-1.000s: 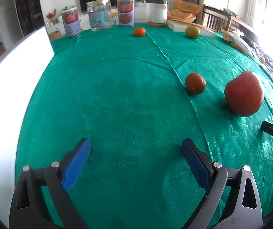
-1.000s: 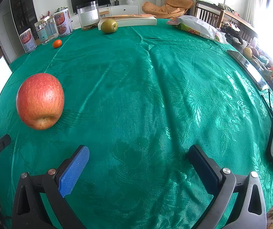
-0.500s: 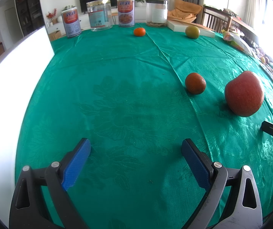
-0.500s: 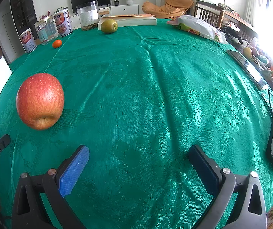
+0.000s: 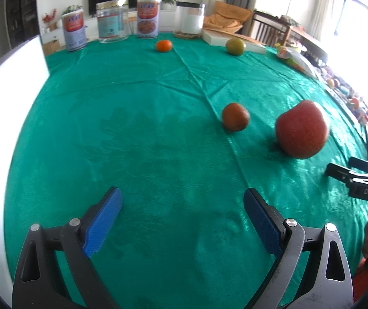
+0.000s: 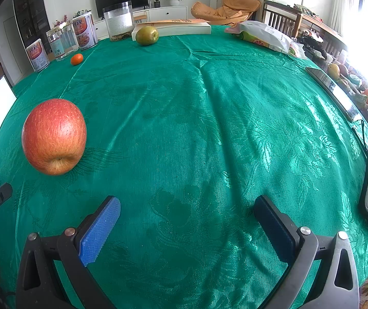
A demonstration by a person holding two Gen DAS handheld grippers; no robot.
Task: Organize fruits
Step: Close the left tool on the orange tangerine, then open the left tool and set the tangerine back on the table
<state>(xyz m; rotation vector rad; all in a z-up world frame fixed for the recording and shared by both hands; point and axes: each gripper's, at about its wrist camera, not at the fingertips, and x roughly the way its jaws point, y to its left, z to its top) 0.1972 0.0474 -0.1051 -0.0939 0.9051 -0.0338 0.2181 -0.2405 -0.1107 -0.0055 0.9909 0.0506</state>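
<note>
Where the left wrist looks: left gripper (image 5: 181,216), jaws wide apart, empty, above green surface (image 5: 132,134); orange (image 5: 235,117) and apple (image 5: 301,129) ahead right. Right wrist: right gripper (image 6: 187,221), jaws wide, empty; apple (image 6: 54,136) ahead left; pear (image 6: 146,35) far.

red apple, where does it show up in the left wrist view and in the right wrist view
Left wrist view: the red apple sits right of centre on the green cloth, just right of the dark orange.
Right wrist view: the red apple lies at the left, on the cloth.
Shared landmark: the green pear beside the white book at the far edge.
</note>
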